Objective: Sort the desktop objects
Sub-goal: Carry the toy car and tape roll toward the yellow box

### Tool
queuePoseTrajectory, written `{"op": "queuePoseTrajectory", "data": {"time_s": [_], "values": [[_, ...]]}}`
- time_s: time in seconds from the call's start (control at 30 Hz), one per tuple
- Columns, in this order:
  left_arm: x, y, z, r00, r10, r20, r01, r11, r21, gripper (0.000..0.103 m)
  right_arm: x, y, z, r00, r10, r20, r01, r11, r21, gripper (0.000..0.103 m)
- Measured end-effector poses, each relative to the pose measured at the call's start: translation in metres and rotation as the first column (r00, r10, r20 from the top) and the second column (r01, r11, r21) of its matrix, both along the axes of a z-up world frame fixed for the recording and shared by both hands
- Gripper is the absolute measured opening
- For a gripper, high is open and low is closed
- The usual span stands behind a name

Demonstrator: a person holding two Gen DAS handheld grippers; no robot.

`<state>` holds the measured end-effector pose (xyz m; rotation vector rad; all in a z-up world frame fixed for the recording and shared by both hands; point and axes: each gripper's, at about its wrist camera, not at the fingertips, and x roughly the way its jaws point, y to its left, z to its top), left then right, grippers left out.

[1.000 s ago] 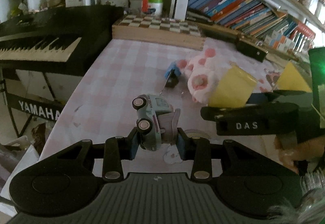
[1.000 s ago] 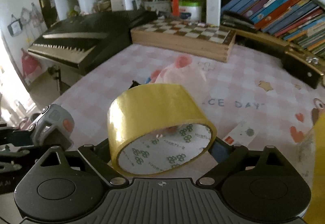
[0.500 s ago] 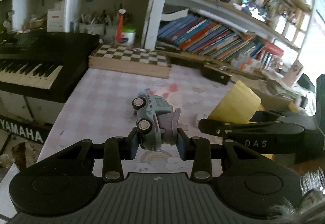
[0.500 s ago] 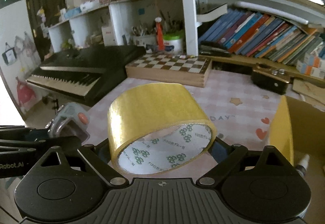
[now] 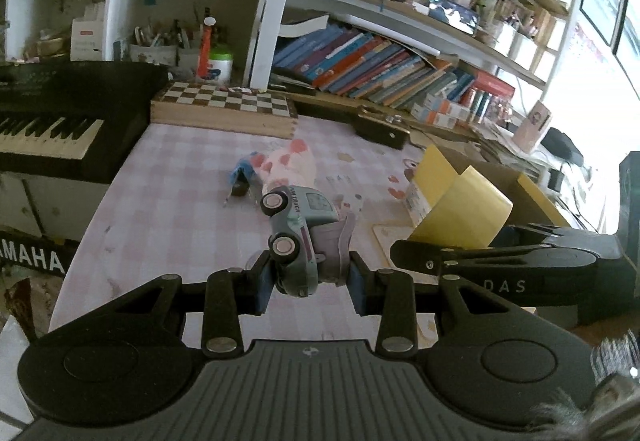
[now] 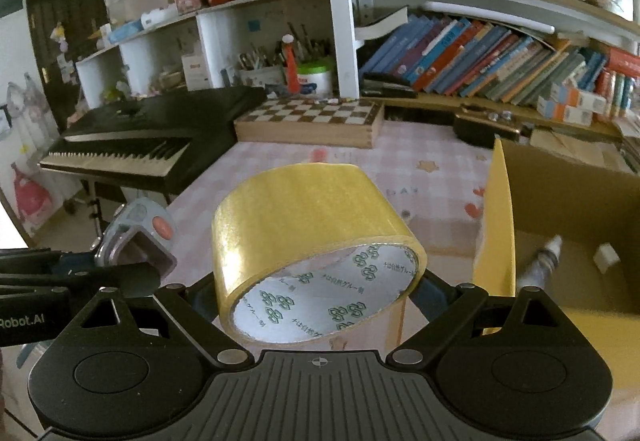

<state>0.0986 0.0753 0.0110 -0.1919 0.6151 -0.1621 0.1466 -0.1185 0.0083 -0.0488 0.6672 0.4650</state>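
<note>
Blue pads (image 5: 265,287) of the left gripper (image 5: 310,287) are closed against the sides of one small grey-green toy truck (image 5: 301,237), which is held clear of the pink checked tablecloth (image 5: 168,201). The truck's long axis runs away from the camera, its far end pointing toward 11 o'clock; it is rolled onto its side, so that two wheels face 9 o'clock.

In the right wrist view, the right gripper (image 6: 318,291) is narrowed onto one wide roll of yellow packing tape (image 6: 308,241), gripped across its width and held above the cloth. The roll's axis is tilted, the open printed core facing the camera and down toward 5 o'clock. The truck's rear is seen at 9 o'clock.

From the left wrist view, the tape (image 5: 464,213) is seen at 3 o'clock, in front of one open brown cardboard box with yellow flaps (image 5: 436,169). Inside the box, in the right wrist view, a slim bottle-like item (image 6: 540,261) and a small white block (image 6: 606,255) are seen.

Farther out on the cloth, at 12 o'clock, one pink-spotted white soft toy (image 5: 290,165) lies beside a small blue and black object (image 5: 242,179) that cannot be identified. Beyond these, one wooden chessboard box (image 5: 224,109) rests at the table's back edge, with one black keyboard piano (image 5: 60,121) at 10 o'clock.
</note>
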Motion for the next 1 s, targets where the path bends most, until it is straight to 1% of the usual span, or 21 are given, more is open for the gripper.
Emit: {"op": "queuePoseTrajectory", "data": {"time_s": [0.1, 0.33, 0.53, 0.77, 1.0], "values": [[-0.015, 0.0, 0.0, 1.0, -0.024, -0.006, 0.024, 1.0, -0.002, 0.035, -0.02, -0.001, -0.001, 1.0, -0.018, -0.004, 0.018, 1.0, 0.0, 0.095], [-0.047, -0.003, 0.0, 0.995, -0.095, -0.009, 0.095, 0.995, 0.0, 0.035, -0.066, -0.01, -0.002, 0.995, -0.097, -0.016, 0.097, 0.995, 0.006, 0.095], [-0.07, -0.005, -0.001, 0.989, -0.15, -0.014, 0.15, 0.989, 0.003, 0.035, -0.098, -0.016, -0.005, 0.989, -0.144, -0.026, 0.145, 0.989, 0.009, 0.095], [-0.086, -0.017, -0.005, 0.971, -0.238, -0.031, 0.238, 0.971, 0.007, 0.035, -0.127, -0.028, -0.011, 0.973, -0.225, -0.043, 0.226, 0.974, 0.013, 0.095], [-0.086, -0.033, -0.005, 0.944, -0.329, -0.033, 0.329, 0.944, 0.01, 0.035, -0.143, -0.046, -0.012, 0.946, -0.32, -0.051, 0.321, 0.947, 0.014, 0.095]]}}
